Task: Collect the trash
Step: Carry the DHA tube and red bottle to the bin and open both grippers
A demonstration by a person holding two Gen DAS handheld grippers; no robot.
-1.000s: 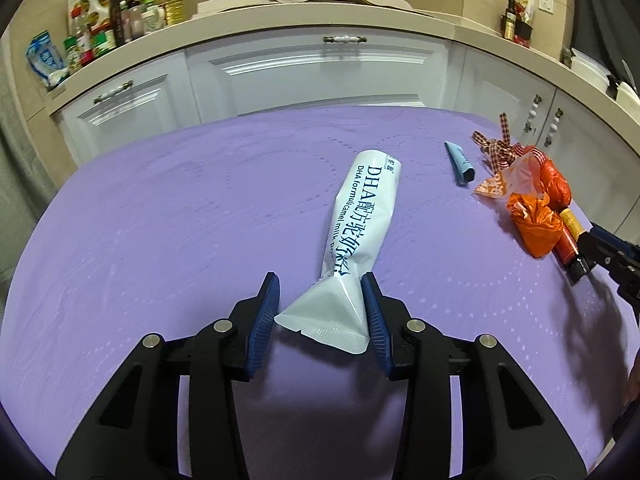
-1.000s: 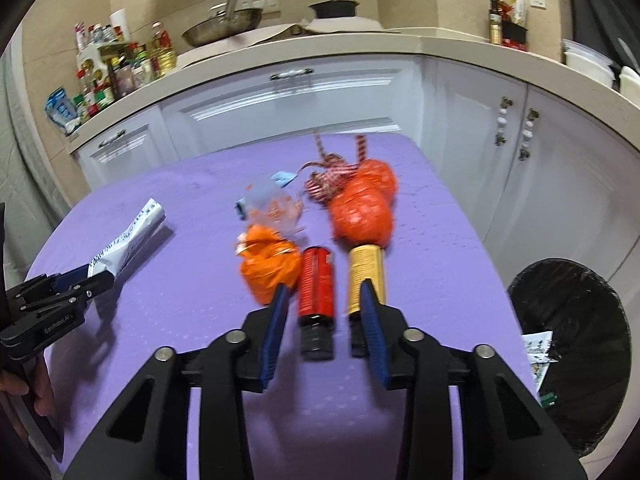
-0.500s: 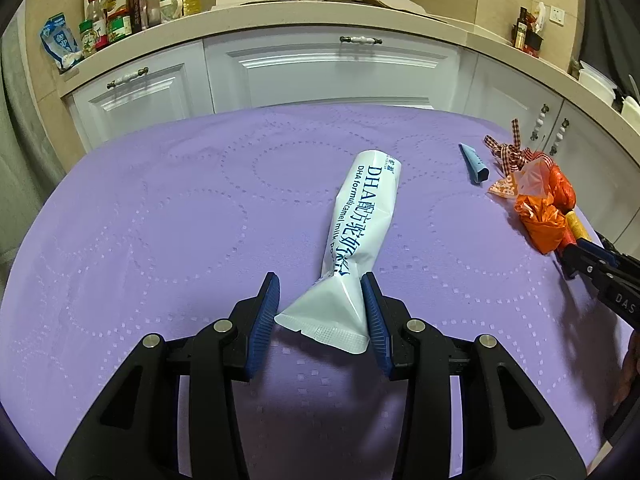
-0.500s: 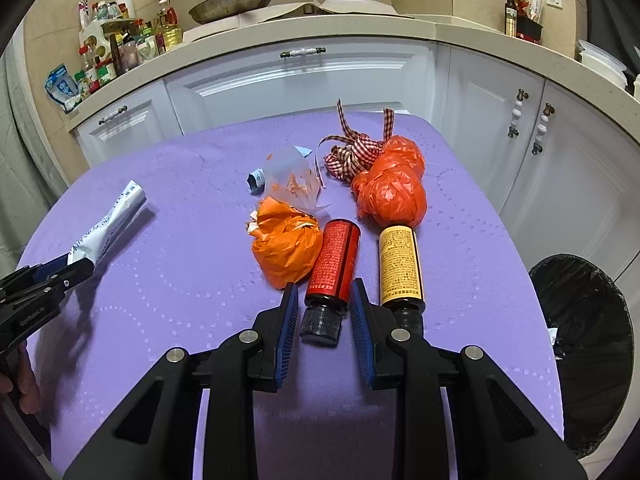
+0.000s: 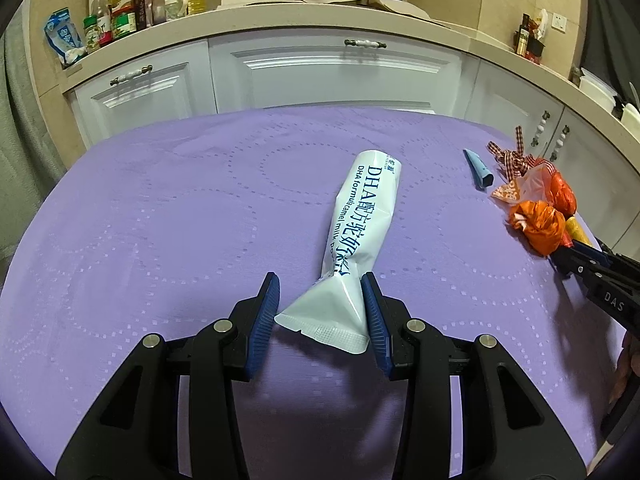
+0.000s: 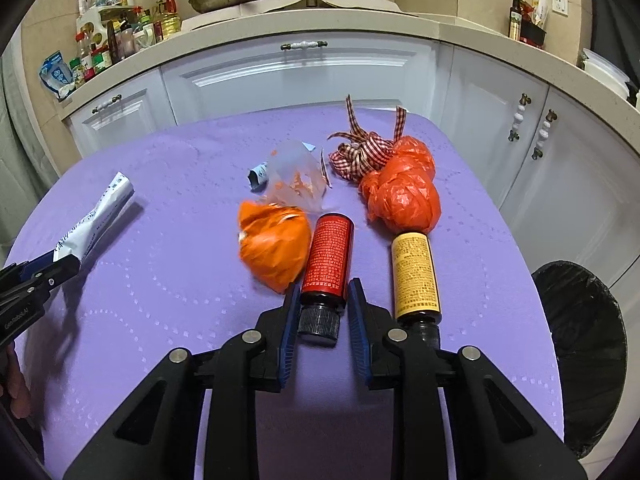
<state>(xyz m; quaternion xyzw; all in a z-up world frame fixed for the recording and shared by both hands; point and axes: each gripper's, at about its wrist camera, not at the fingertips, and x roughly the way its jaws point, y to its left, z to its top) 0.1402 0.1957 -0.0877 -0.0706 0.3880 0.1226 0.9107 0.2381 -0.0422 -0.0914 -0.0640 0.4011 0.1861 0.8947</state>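
Purple cloth covers the table, and its wide left and middle stretch lies bare. Clutter crowds the right edge, where a black-lined bin stands just past the table's side and white cabinets close off the far side. The left gripper pinches the flat sealed end of the white milk-powder pouch, pads against both its sides; the pouch lies near the table's middle, pointing away. The right gripper has its jaws closing on the red bottle, whose black cap sits between the pads; I cannot tell whether they press yet. Beside it lie the yellow bottle, an orange bag, a red-orange bag, a checked ribbon and a clear wrapper. Compared with a second ago, the right jaws stand narrower and now straddle the cap alone; the left grip looks unchanged.
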